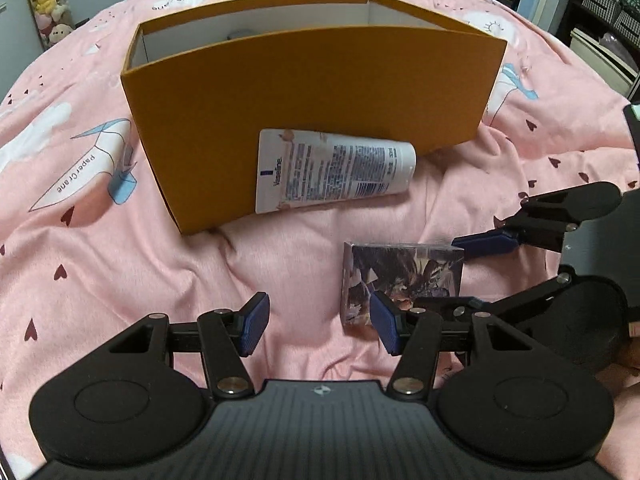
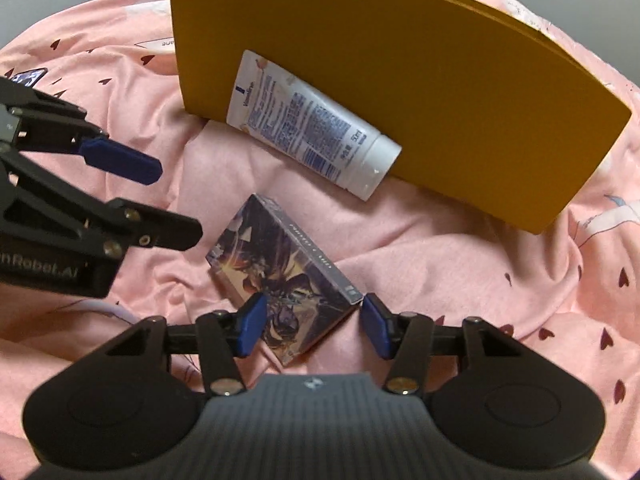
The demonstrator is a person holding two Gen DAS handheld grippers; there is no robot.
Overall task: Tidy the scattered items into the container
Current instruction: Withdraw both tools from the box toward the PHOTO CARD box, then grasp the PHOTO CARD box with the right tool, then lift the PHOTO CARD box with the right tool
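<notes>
A small picture-printed card box (image 2: 288, 264) lies on the pink bedding. My right gripper (image 2: 310, 312) is shut on it: the left pad sits on its long edge and the right pad on its near corner. In the left wrist view the same box (image 1: 400, 272) lies to the right of my left gripper (image 1: 318, 308), which is open with only bedding between its pads. A white lotion tube (image 1: 332, 168) leans against the front wall of the orange container (image 1: 312, 92). The right gripper (image 1: 448, 274) comes in from the right. The left gripper (image 2: 176, 200) hangs to the left of the box.
A grey item (image 1: 238, 34) shows just above the container's near wall, inside it. The rumpled pink bedding (image 1: 120, 280) spreads all around. Plush toys (image 1: 48, 0) hang at the far left, and checked baskets (image 1: 608, 4) stand at the far right. A small blue-patterned object (image 2: 28, 76) lies on the bedding.
</notes>
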